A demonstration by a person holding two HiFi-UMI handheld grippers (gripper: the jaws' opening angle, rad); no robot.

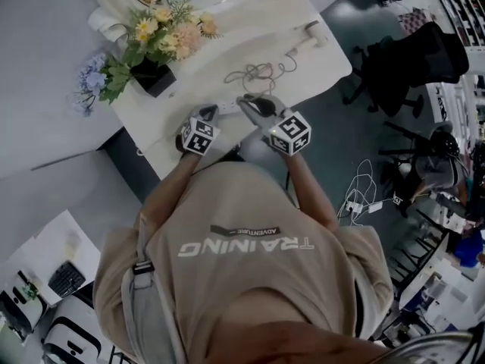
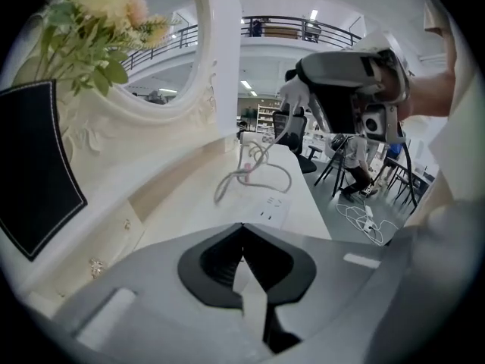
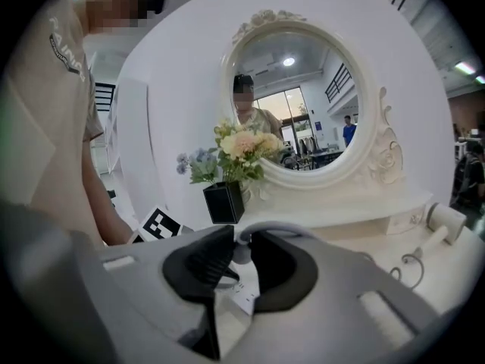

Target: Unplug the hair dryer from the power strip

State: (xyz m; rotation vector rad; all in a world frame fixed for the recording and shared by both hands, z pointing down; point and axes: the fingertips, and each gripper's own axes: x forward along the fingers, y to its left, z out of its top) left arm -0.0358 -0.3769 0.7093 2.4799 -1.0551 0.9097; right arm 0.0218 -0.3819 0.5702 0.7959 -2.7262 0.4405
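Note:
A white hair dryer (image 1: 309, 35) (image 3: 443, 222) lies at the far end of the white dressing table (image 1: 318, 67), with its grey cord (image 1: 258, 73) (image 2: 258, 161) coiled between it and a white power strip (image 1: 227, 109) (image 2: 273, 207). My right gripper (image 1: 248, 103) (image 3: 241, 252) is shut on the cord's plug (image 3: 241, 250) (image 2: 291, 97). It holds the plug in the air above the strip, clear of the sockets. My left gripper (image 1: 209, 115) (image 2: 242, 227) has its tips together at the strip's near end.
A black vase of flowers (image 1: 151, 70) (image 3: 226, 199) stands at the table's left. An oval mirror (image 3: 303, 105) stands along the back. Off the table's right edge are black office chairs (image 1: 413, 67) and loose cables on the floor (image 1: 360, 196).

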